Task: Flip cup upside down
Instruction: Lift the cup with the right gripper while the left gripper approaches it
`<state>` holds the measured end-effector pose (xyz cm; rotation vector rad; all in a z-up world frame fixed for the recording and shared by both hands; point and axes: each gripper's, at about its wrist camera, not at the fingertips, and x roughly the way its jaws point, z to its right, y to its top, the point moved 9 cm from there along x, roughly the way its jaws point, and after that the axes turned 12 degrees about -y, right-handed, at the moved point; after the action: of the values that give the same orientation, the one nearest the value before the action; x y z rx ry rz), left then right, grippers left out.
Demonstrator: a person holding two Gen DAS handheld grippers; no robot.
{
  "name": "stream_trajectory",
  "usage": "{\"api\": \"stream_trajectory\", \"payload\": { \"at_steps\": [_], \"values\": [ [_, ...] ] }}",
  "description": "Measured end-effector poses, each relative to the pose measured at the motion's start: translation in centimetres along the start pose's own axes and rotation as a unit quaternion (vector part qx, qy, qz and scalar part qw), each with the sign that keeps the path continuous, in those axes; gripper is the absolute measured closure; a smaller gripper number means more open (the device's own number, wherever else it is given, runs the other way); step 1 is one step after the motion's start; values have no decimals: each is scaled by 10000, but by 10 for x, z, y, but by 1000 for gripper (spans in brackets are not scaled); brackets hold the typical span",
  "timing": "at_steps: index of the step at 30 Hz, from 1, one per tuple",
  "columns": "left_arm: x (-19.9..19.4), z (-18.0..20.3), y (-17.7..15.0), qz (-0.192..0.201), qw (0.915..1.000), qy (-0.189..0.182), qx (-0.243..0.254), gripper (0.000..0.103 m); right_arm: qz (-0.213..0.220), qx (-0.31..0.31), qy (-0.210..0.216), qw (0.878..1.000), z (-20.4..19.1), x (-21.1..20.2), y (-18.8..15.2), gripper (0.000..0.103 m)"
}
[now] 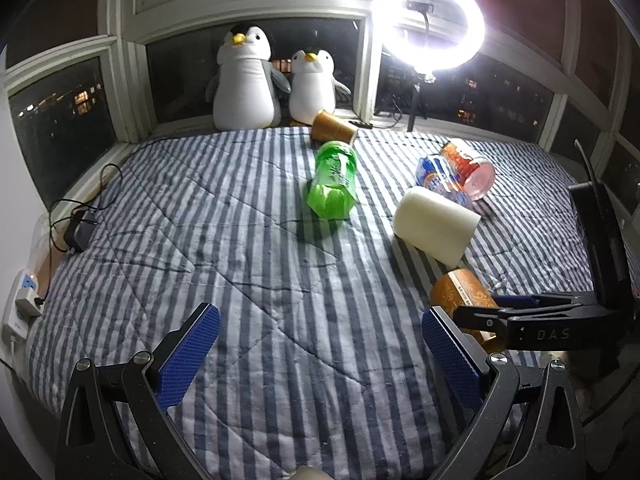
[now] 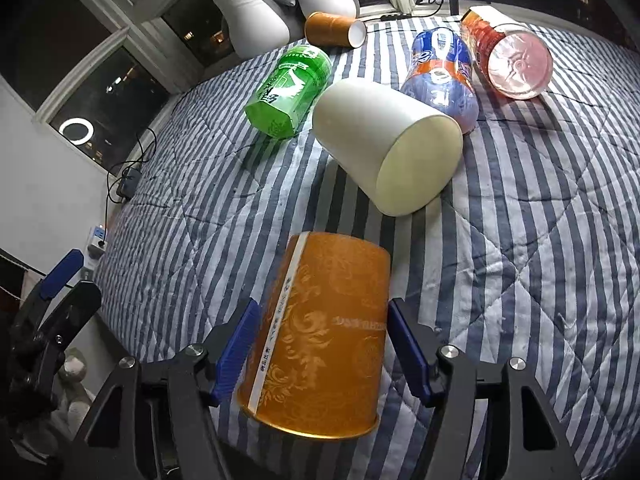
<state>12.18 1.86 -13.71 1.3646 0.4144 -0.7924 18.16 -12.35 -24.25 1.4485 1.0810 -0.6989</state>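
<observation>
Orange patterned paper cup is between the right tongs, blue pads at its sides and seemingly clamped on it, tilted over the striped quilt on the bed; left tongs are spread apart, holding nothing. The cup looks light, thin-walled and crushable, so grip mid-body gently, not the rim.

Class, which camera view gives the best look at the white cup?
The right wrist view: the white cup lies on its side, large and near centre, its whole wall and one flat end visible. The left wrist view shows the same cup smaller, off to the right.
</observation>
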Motion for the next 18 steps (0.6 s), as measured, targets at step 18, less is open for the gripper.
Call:
{"api": "stream_trajectory", "payload": {
  "at_steps": [18],
  "values": [
    [58,57,9,-775,9938,-759,-231,1,887,297,-212,9954,37,-61,-8,35]
  ]
}}
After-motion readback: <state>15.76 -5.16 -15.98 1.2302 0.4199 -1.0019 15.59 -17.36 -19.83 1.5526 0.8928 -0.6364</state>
